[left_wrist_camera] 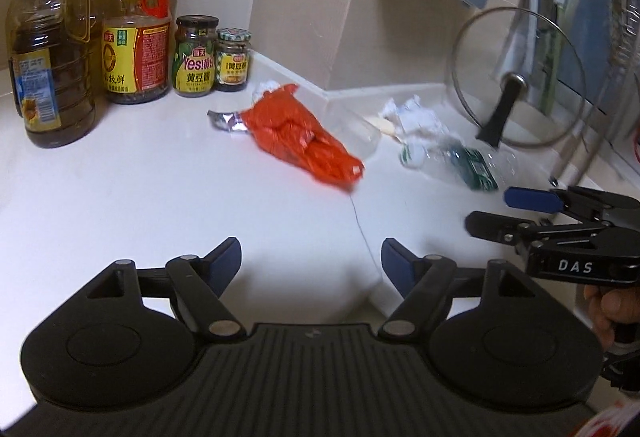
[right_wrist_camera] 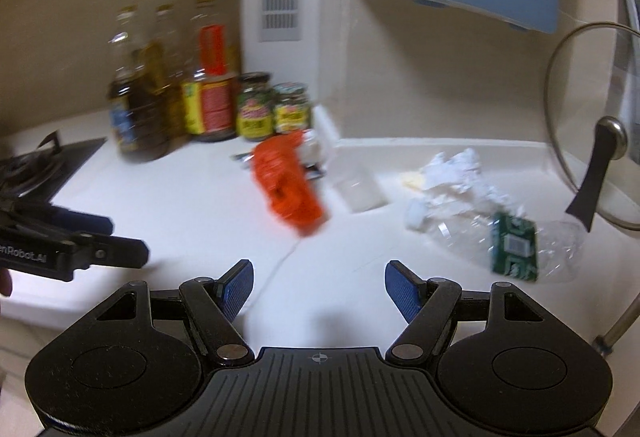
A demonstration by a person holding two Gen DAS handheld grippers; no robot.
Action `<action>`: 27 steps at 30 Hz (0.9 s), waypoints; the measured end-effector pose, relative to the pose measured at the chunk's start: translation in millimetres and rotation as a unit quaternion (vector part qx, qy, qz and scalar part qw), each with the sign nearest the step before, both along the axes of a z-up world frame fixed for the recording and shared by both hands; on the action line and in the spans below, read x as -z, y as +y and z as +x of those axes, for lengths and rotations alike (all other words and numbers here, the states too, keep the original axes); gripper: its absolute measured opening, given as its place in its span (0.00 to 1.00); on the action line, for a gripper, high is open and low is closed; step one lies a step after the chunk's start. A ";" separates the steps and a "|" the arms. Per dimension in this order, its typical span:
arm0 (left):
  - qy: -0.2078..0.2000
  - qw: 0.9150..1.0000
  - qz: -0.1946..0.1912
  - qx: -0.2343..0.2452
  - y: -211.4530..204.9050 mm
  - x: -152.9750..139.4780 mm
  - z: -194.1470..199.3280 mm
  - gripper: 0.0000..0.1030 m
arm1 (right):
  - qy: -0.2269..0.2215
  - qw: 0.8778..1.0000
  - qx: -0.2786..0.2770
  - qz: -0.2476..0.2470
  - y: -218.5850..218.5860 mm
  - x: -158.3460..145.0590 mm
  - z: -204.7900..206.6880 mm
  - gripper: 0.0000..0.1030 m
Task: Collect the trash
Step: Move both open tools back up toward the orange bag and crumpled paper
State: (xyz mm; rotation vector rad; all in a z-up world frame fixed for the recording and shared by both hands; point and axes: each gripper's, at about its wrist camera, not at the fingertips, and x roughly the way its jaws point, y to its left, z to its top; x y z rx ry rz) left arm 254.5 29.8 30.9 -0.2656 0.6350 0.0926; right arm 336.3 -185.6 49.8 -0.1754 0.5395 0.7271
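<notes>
Blue pads on both of my tools stand spread apart, and neither pair pinches anything. From the left wrist camera I see my left gripper (left_wrist_camera: 311,257) with a broad gap between its fingers, only bare white countertop (left_wrist_camera: 140,205) showing through that gap. My right gripper (right_wrist_camera: 319,279) reads the same from its own camera: jaws wide, nothing between them, nothing touching the pads. It also shows at the right edge of the left view, held by a hand (left_wrist_camera: 612,307), clear of the counter and apart from the trash.

All the trash lies ahead of both tools, well out of reach of the fingers. An orange wrapper (left_wrist_camera: 302,135) lies crumpled near the middle of the counter, with a scrap of silver foil (left_wrist_camera: 226,121) at its left end. To the right of it sits a crushed clear plastic bottle (left_wrist_camera: 452,159) with a green label, and a wad of white paper (left_wrist_camera: 412,113) just behind it, near the wall. A small clear cup (right_wrist_camera: 358,185) lies between the wrapper and the paper.

Behind the wrapper, against the wall, stand oil bottles (left_wrist_camera: 52,77) and two sauce jars (left_wrist_camera: 214,57). A glass pot lid (left_wrist_camera: 516,77) leans upright at the right. I can make out a gas stove (right_wrist_camera: 36,165) at the left edge of the right view.
</notes>
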 end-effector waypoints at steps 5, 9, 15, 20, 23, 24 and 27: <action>0.001 1.000 -0.001 -0.022 2.9 -0.7 37.7 0.75 | -0.007 1.000 0.022 -0.002 -7.0 -1.1 41.0 0.70; 0.006 0.999 -0.003 -0.038 3.4 -1.1 68.1 0.76 | -0.017 0.999 0.039 -0.015 -12.0 -1.1 79.8 0.70; 0.012 0.998 0.005 -0.057 0.3 -1.2 108.1 0.80 | -0.035 0.997 0.049 -0.046 -9.8 4.0 146.1 0.70; 0.022 0.997 0.013 -0.075 -0.5 1.6 133.0 0.84 | -0.039 0.996 0.043 -0.063 1.6 16.6 198.1 0.70; 0.024 0.996 0.011 -0.083 1.3 4.5 142.2 0.85 | -0.031 0.996 0.038 -0.075 11.2 30.1 224.0 0.70; 0.027 0.996 0.011 -0.085 1.6 5.7 144.8 0.85 | -0.027 0.996 0.034 -0.078 14.1 34.6 230.7 0.70; 0.036 0.995 0.015 -0.089 2.8 8.7 150.0 0.85 | -0.026 0.996 0.020 -0.084 21.6 44.3 240.3 0.50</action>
